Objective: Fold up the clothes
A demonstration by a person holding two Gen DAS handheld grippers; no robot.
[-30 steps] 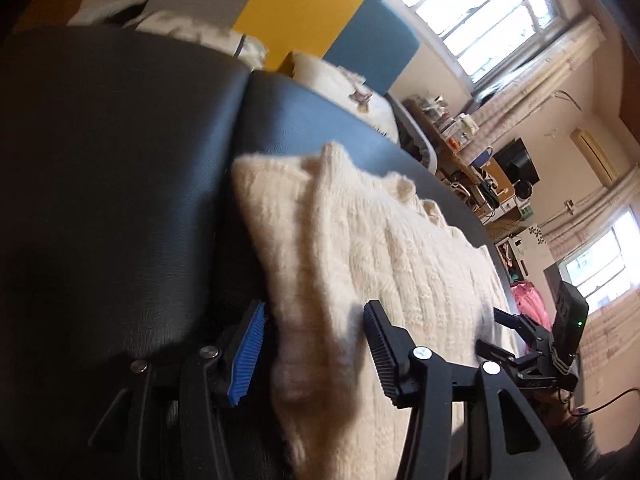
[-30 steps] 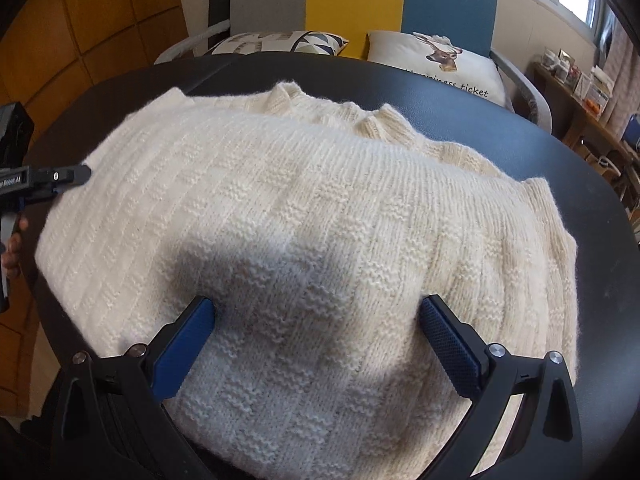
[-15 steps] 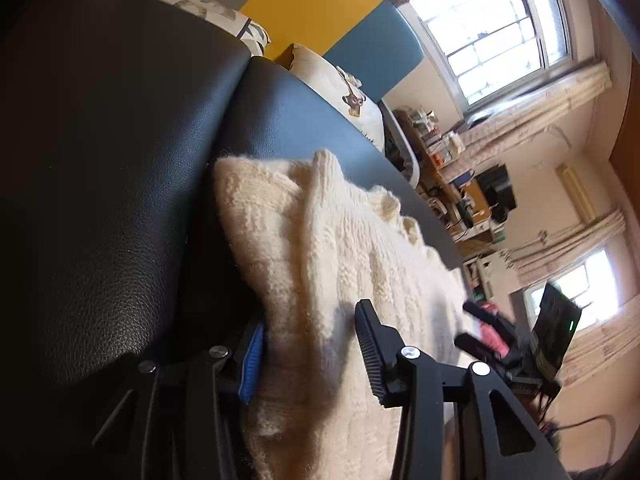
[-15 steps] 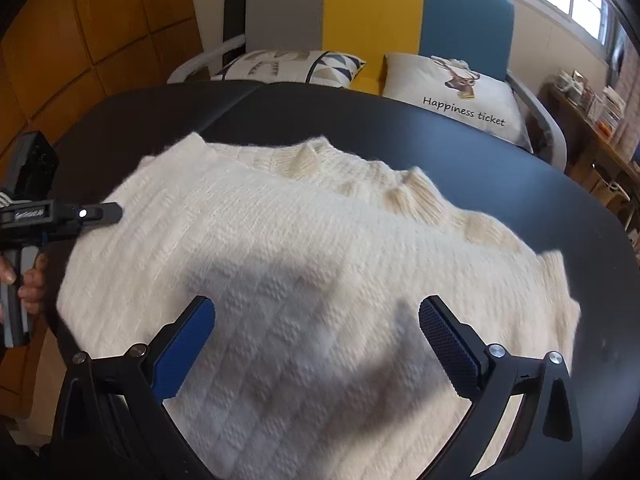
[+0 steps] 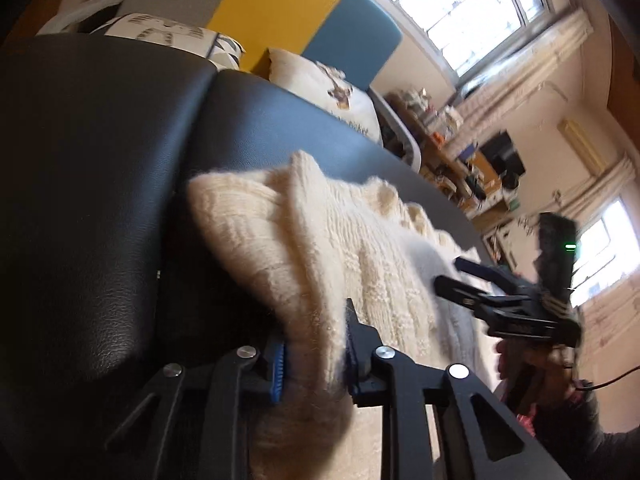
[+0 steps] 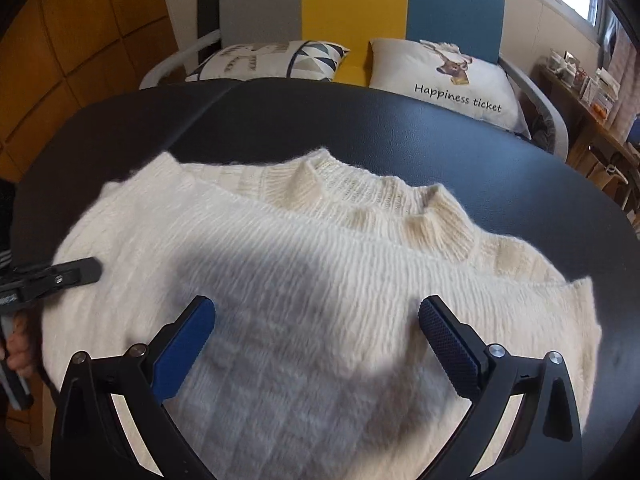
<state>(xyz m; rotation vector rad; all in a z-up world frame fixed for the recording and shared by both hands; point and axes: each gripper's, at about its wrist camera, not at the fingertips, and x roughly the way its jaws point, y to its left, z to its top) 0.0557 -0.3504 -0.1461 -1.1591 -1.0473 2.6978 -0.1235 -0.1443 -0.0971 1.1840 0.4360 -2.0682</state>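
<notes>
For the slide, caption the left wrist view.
Left gripper closing on the cream sweater's edge on the black table.

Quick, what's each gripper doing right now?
Left gripper: jaws closing on the cream knit sweater's edge.
Right gripper: open, holding nothing.

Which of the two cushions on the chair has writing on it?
The right-hand cushion, with a deer picture and "Happiness ticket". The left cushion shows only triangles.
</notes>
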